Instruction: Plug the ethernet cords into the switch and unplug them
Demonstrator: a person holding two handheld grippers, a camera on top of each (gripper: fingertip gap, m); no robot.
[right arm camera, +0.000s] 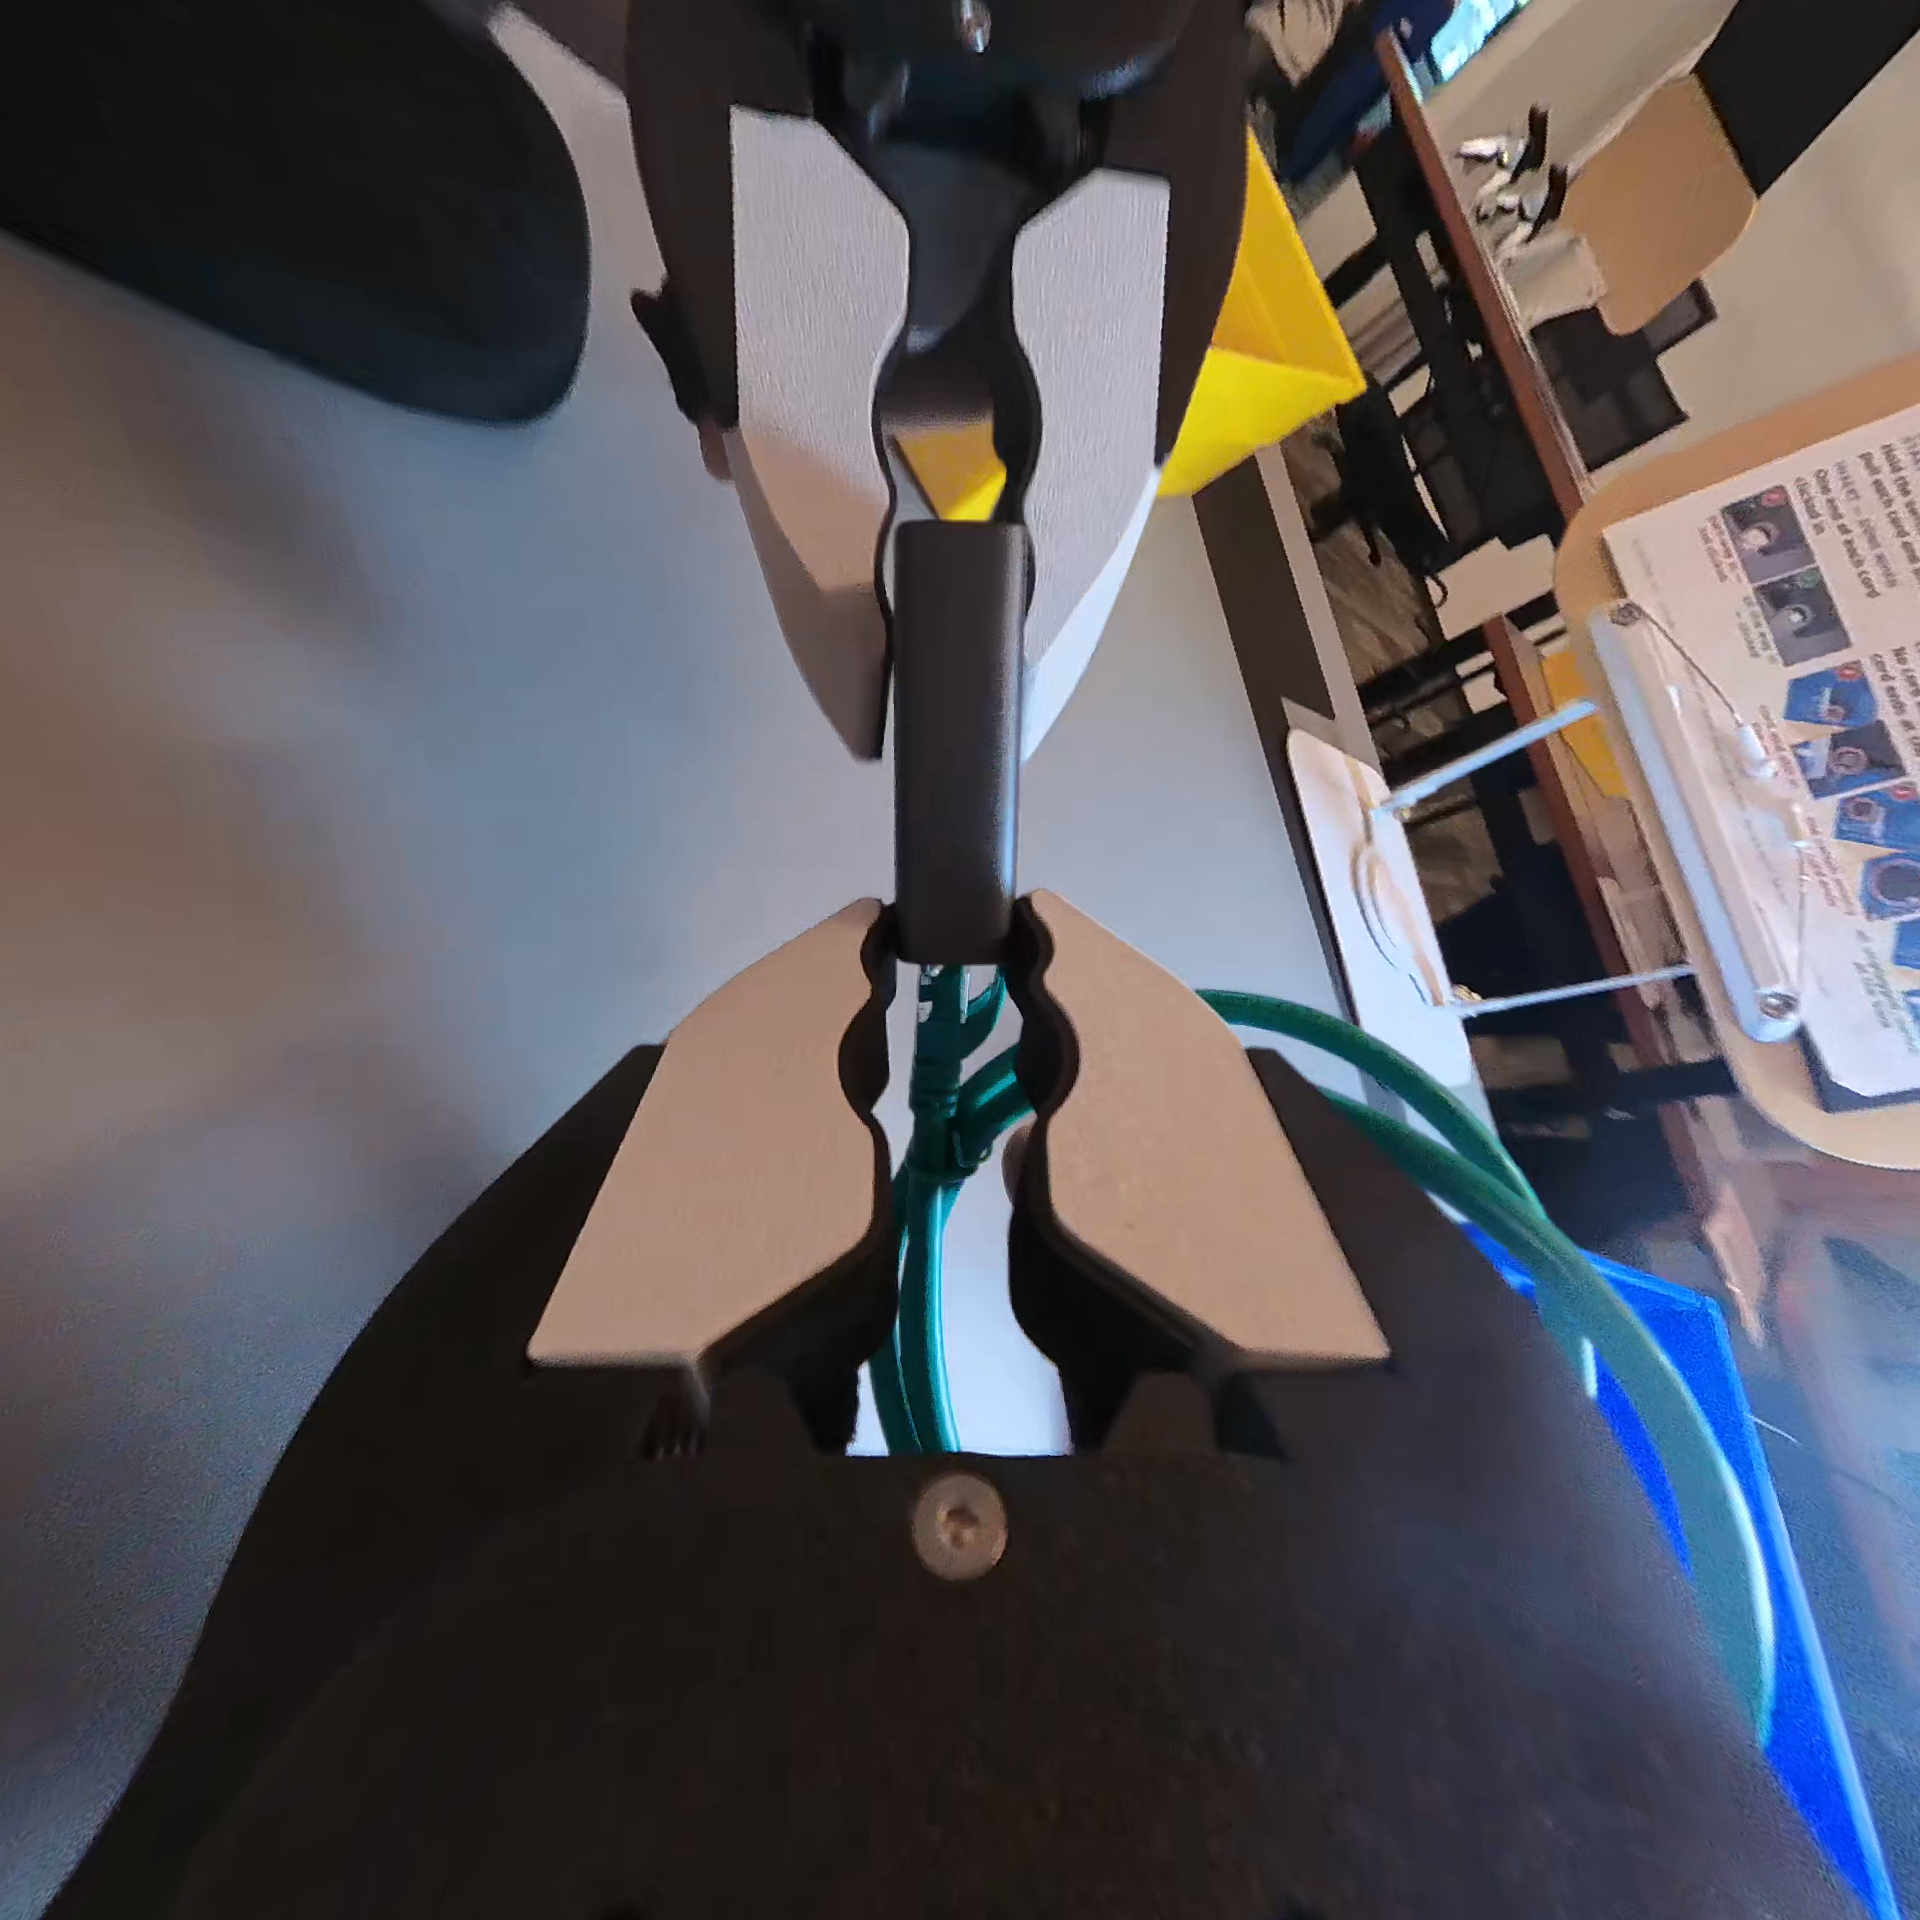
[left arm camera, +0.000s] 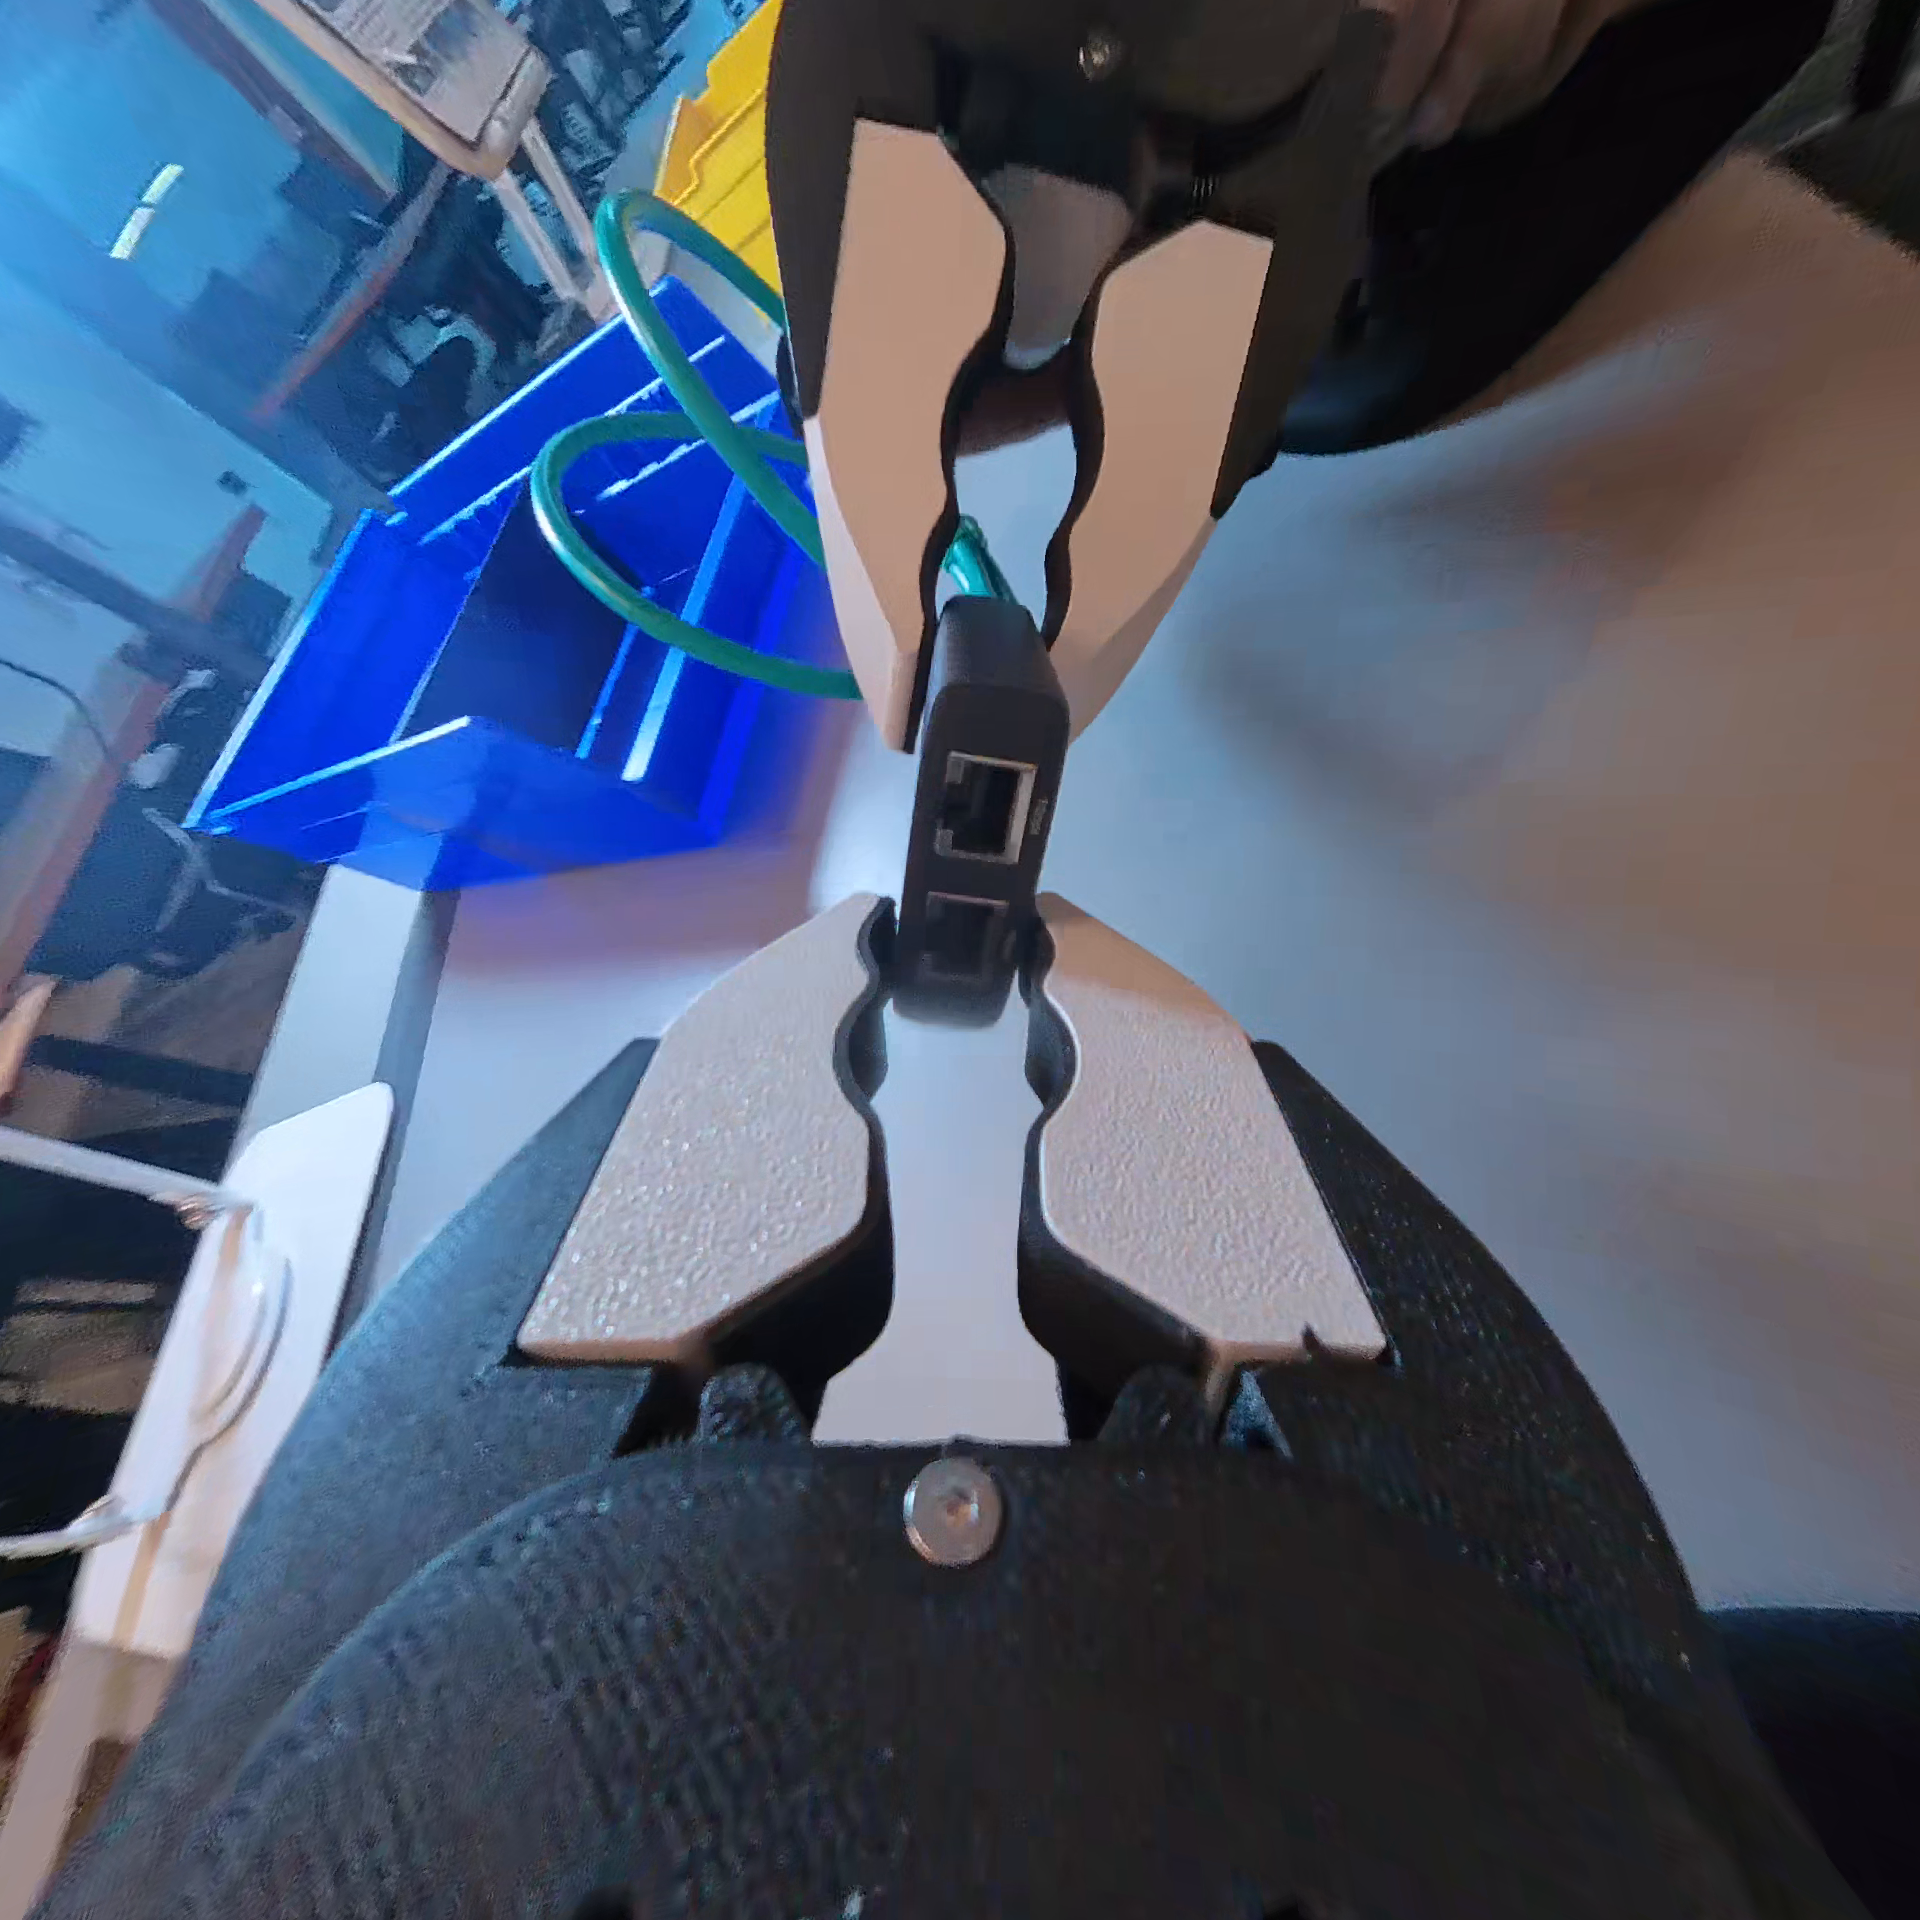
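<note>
A small black switch [left arm camera: 982, 748] is held in the air between both grippers, above the white table [left arm camera: 1455, 831]. My left gripper [left arm camera: 961, 935] is shut on its near end, where two empty ports face the left wrist camera. My right gripper [right arm camera: 951, 925] is shut on the switch's [right arm camera: 951, 727] other end. Green ethernet cords [right arm camera: 1351, 1101] run between its fingers, and their plugs sit in that end. In the left wrist view the right gripper [left arm camera: 992, 717] comes in from above, with the cords [left arm camera: 665, 623] looping behind it. In the right wrist view the left gripper [right arm camera: 951, 748] comes in from above.
A blue bin [left arm camera: 468, 727] lies on the table's edge under the cord loops, and a yellow bin [left arm camera: 727, 156] stands beyond it. A printed sheet on a clear stand [right arm camera: 1766, 727] is off the table's side. A dark rounded thing [right arm camera: 312, 208] lies on the table. My two grippers' fingertips are within a few centimetres of each other. The dark rounded thing [right arm camera: 312, 208] is about equally far from each gripper, around 15 cm.
</note>
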